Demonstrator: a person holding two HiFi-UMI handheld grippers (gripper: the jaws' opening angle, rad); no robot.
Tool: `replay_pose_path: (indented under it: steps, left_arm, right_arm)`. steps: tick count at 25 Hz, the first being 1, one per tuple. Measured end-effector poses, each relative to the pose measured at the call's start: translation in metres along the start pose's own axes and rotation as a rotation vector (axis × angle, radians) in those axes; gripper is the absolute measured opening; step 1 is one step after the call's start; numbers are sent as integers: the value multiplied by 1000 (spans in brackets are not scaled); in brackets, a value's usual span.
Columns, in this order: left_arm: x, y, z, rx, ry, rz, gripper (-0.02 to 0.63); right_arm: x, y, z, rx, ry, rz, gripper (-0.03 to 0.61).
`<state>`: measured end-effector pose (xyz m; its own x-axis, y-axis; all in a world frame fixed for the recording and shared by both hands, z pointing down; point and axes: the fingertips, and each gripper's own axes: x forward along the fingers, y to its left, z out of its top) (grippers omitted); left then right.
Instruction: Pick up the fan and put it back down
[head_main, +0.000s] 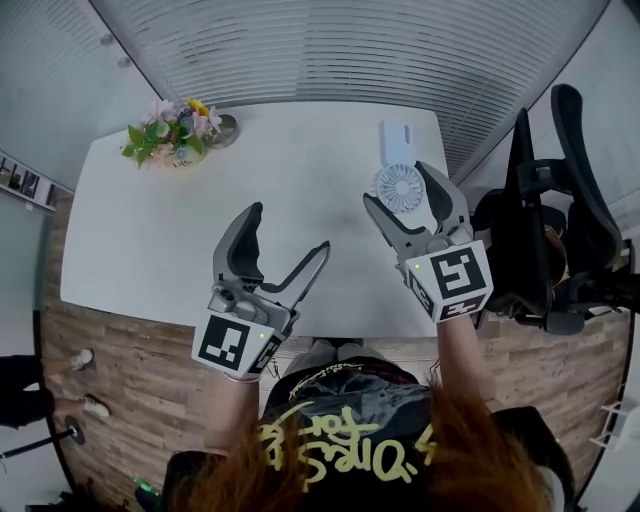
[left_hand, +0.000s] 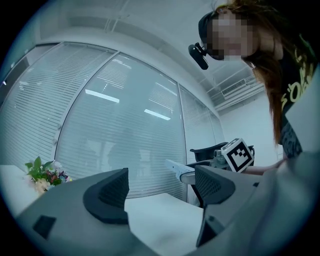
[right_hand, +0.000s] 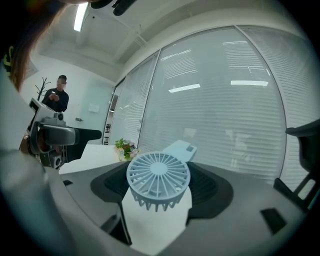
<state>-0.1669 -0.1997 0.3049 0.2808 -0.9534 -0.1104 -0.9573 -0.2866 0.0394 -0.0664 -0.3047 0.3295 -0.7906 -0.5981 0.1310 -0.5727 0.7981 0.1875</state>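
A white tabletop (head_main: 180, 230) fills the middle of the head view, with striped window blinds (head_main: 330, 50) beyond its far edge. At the far left corner stands a small bunch of pink, yellow and white flowers with green leaves (head_main: 172, 133). A black mesh office chair (head_main: 560, 220) stands just off the right edge. Wood-patterned floor (head_main: 95, 335) shows on the near side.

The right tool (head_main: 400, 187) is closed on a small pale blue handheld fan (head_main: 397, 184) with a round slatted grille (right_hand: 158, 175). It holds the fan over the far right part of the tabletop, handle pointing away.

The left tool (head_main: 288, 230) hangs over the near edge, jaws spread wide with nothing between them (left_hand: 162, 187).

Each tool carries a black-and-white square marker. Yellow lettering on the person's black shirt (head_main: 340, 440) cannot be read.
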Motion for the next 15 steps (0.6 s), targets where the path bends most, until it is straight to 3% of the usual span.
replay_pose_path:
  steps: [6, 11, 15]
  left_arm:
    - [-4, 12, -10, -8, 41, 36, 413]
    - [-6, 27, -14, -2, 22, 79, 413]
    - [-10, 31, -24, -14, 68, 100, 413]
  right_arm:
    - [34, 2, -14, -2, 23, 46, 354]
    - [61, 5, -28, 3, 44, 84, 354]
    - [79, 6, -41, 7, 64, 106, 354]
